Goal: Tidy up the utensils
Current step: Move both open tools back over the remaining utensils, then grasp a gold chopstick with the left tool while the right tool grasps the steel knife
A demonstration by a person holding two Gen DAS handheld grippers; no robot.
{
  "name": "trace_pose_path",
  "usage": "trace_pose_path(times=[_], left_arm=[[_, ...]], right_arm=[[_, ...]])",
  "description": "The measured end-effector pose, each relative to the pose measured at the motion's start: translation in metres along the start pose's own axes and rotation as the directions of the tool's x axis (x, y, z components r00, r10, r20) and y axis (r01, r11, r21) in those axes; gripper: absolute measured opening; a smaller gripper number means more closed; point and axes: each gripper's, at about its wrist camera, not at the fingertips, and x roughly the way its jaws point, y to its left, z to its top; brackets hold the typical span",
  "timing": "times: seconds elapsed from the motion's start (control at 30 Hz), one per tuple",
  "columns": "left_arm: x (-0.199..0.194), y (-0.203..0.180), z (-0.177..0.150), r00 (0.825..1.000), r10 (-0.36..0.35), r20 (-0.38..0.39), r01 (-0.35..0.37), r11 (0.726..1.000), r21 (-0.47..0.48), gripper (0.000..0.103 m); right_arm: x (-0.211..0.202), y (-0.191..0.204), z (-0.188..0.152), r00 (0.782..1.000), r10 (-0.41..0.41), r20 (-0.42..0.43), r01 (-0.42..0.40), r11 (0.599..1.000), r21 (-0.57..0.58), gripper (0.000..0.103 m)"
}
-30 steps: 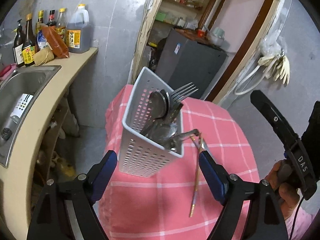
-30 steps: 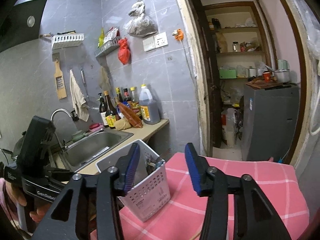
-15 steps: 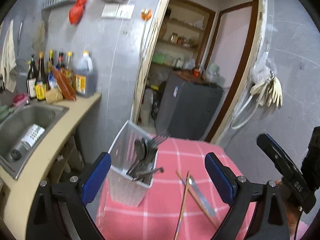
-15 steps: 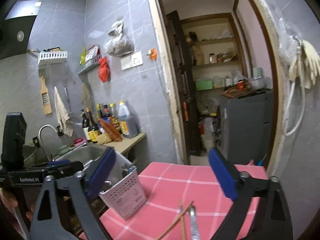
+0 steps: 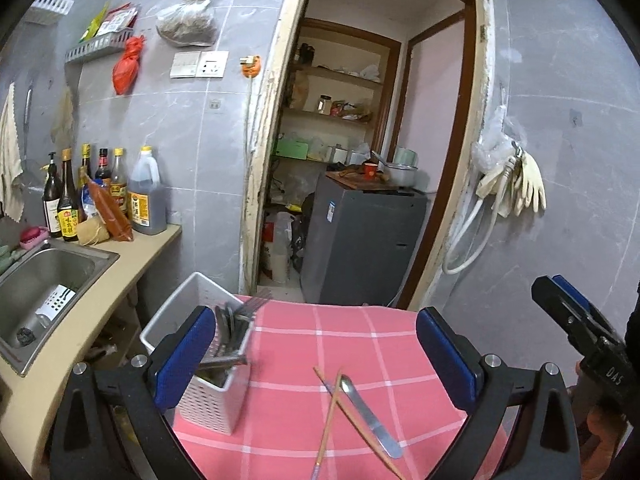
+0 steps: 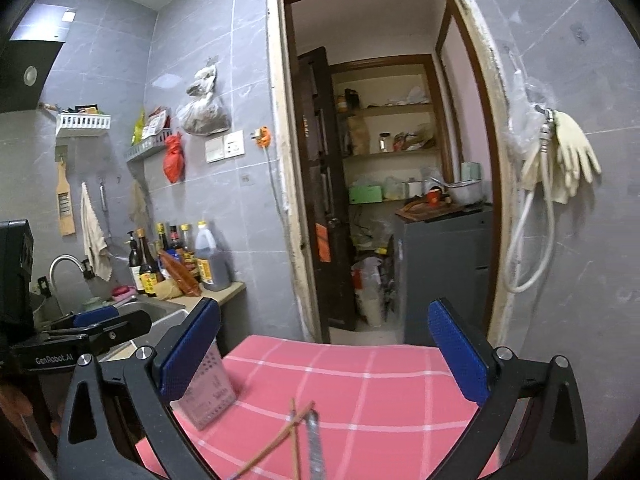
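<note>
A white perforated caddy [image 5: 208, 400] stands on the left edge of the pink checked tablecloth [image 5: 360, 344], with forks and spoons [image 5: 232, 320] sticking out of it. Two wooden chopsticks [image 5: 328, 420] and a flat metal utensil [image 5: 368, 416] lie crossed on the cloth to its right. My left gripper [image 5: 314, 312] hangs above the table, jaws opening, nothing between them. My right gripper [image 6: 325, 304] is also opening and empty, with the caddy [image 6: 210, 396] behind its left finger and the chopsticks [image 6: 294, 436] below it.
A counter on the left carries a steel sink [image 5: 40, 280] and several sauce bottles [image 5: 100, 196]. Behind the table a doorway holds a grey appliance [image 5: 360, 240] and shelves. Rubber gloves [image 5: 524, 188] and a hose hang on the right wall.
Both grippers have pulled back and risen from the caddy, which now looks smaller and lower. Both pairs of jaws have spread wider, the right ones by much more.
</note>
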Motion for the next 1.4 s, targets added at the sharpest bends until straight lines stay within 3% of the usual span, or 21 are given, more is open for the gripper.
trace_pose_path(times=[0.17, 0.37, 0.67, 0.73, 0.87, 1.03, 1.13, 1.4], left_arm=[[0.007, -0.017, -0.015, 0.999, -0.012, -0.034, 0.012, 1.000, 0.018, 0.101], [0.026, -0.032, -0.038, 0.991, -0.024, -0.130, 0.028, 0.999, 0.030, 0.101], [0.067, -0.043, -0.072, 0.966, -0.021, -0.257, 0.030, 0.999, 0.032, 0.101], [0.079, -0.042, -0.078, 0.957, -0.025, -0.291, 0.033, 0.999, 0.021, 0.097], [0.108, -0.037, -0.092, 0.925, -0.032, -0.378, 0.032, 0.999, -0.007, 0.081], [0.144, -0.026, -0.110, 0.873, -0.077, -0.481, 0.041, 0.996, -0.084, 0.060], [0.163, -0.022, -0.117, 0.846, -0.087, -0.525, 0.037, 0.994, -0.105, 0.052], [0.197, -0.016, -0.125, 0.803, -0.101, -0.588, 0.020, 0.989, -0.144, 0.038]], right_arm=[[-0.003, -0.021, -0.008, 0.999, -0.027, -0.034, 0.027, 1.000, 0.004, 0.102], [0.003, -0.050, -0.028, 0.993, -0.041, -0.115, 0.043, 0.999, 0.018, 0.102], [0.025, -0.081, -0.069, 0.970, -0.019, -0.241, 0.030, 0.999, 0.044, 0.102], [0.033, -0.087, -0.080, 0.960, -0.002, -0.279, 0.019, 0.998, 0.057, 0.102], [0.058, -0.093, -0.104, 0.929, 0.050, -0.366, -0.017, 0.995, 0.094, 0.100], [0.092, -0.090, -0.132, 0.883, 0.109, -0.456, -0.060, 0.991, 0.121, 0.071], [0.113, -0.086, -0.149, 0.849, 0.148, -0.507, -0.087, 0.986, 0.141, 0.063], [0.153, -0.054, -0.181, 0.772, 0.213, -0.599, -0.161, 0.977, 0.139, 0.041]])
